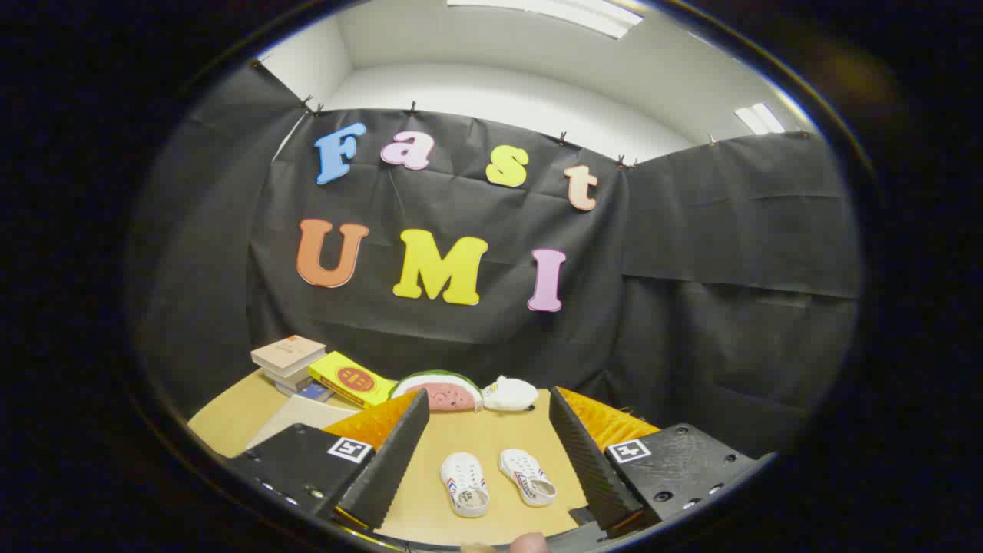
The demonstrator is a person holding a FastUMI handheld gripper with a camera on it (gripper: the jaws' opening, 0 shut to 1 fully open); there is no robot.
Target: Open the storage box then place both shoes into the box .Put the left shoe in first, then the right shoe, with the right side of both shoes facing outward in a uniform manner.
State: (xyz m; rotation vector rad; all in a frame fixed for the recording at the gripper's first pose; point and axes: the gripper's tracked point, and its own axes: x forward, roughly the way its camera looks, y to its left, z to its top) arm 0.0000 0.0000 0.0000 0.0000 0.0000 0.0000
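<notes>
Black cloth backs a tan table (476, 514). Gripper (482, 453) hovers spread wide, holding nothing. Two white shoes (498, 480) lie between its fingers, toes toward the far watermelon toy (441, 392), books (296, 361) beside it. Box unseen, likely the first target.

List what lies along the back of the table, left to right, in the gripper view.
Stack of books → yellow book → watermelon plush → white plush. The two white shoes sit nearer, between the open tongs.
</notes>
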